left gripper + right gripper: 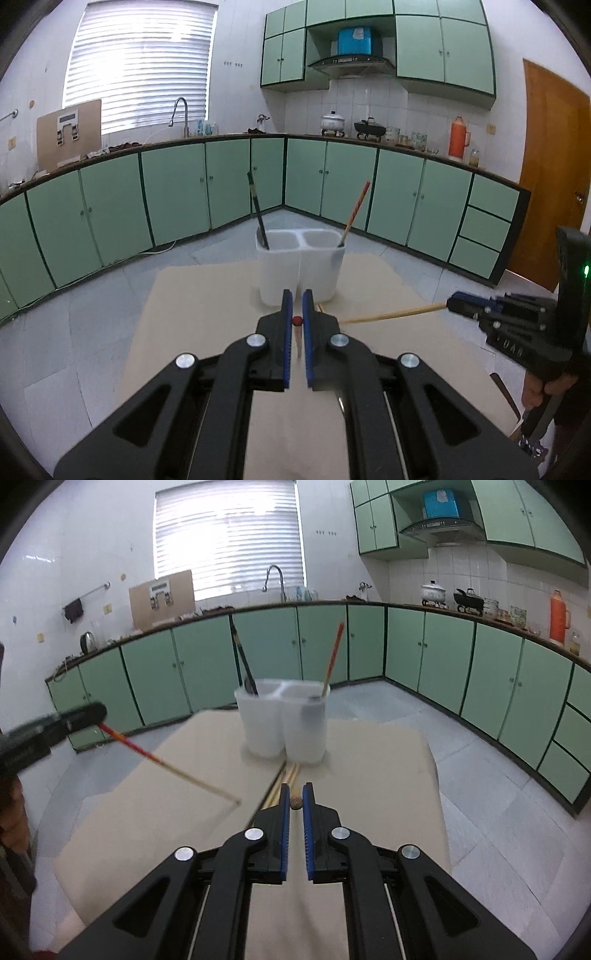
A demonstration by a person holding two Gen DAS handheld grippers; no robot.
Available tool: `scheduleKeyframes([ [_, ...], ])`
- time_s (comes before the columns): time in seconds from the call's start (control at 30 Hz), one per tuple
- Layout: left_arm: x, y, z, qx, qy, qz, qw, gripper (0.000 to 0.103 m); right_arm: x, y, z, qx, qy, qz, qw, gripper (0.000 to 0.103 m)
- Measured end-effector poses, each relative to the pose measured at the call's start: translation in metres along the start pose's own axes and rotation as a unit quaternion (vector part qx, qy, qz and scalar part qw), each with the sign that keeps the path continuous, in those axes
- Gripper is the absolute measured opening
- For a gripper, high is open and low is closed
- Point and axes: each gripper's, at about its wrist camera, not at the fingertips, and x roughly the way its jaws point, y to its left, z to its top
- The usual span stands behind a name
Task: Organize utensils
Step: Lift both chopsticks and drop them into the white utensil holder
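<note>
A white two-compartment utensil holder [301, 267] [282, 722] stands on a beige table. A black chopstick [257, 210] leans in its left compartment and a red-topped chopstick [355, 214] in its right. My left gripper [297, 301] is shut on a red-topped chopstick [296, 322], seen end-on; from the right wrist view the stick [166, 764] slants down to the table. My right gripper [296, 794] is shut on a plain wooden chopstick [295, 804], which also shows in the left wrist view [395, 314]. Several wooden chopsticks [286, 779] lie in front of the holder.
The beige table [207, 306] [376, 775] stands on a tiled kitchen floor, with green cabinets along the far walls. The person's hand [543, 387] holds the right gripper at the table's right edge.
</note>
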Motion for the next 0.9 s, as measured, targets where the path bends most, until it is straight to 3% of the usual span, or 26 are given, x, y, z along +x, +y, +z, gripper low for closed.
scheduleKeyframes([
  [0.3,0.017,0.003,0.036,-0.013,-0.011,-0.021,0.9996,0.004,0.005,-0.007,0.063,-0.012,-0.008,0.026,1.0,0.007],
  [0.6,0.023,0.001,0.057,0.001,-0.024,-0.032,0.9992,0.004,0.012,-0.001,0.093,-0.04,-0.008,0.046,0.998,0.007],
  [0.77,0.024,0.001,0.077,0.006,-0.041,-0.033,0.9986,0.004,0.006,-0.004,0.122,-0.032,-0.032,0.07,0.997,0.007],
  [0.9,0.027,0.003,0.109,0.009,-0.069,-0.036,0.9969,0.004,0.002,-0.003,0.152,-0.042,-0.056,0.064,0.996,0.007],
])
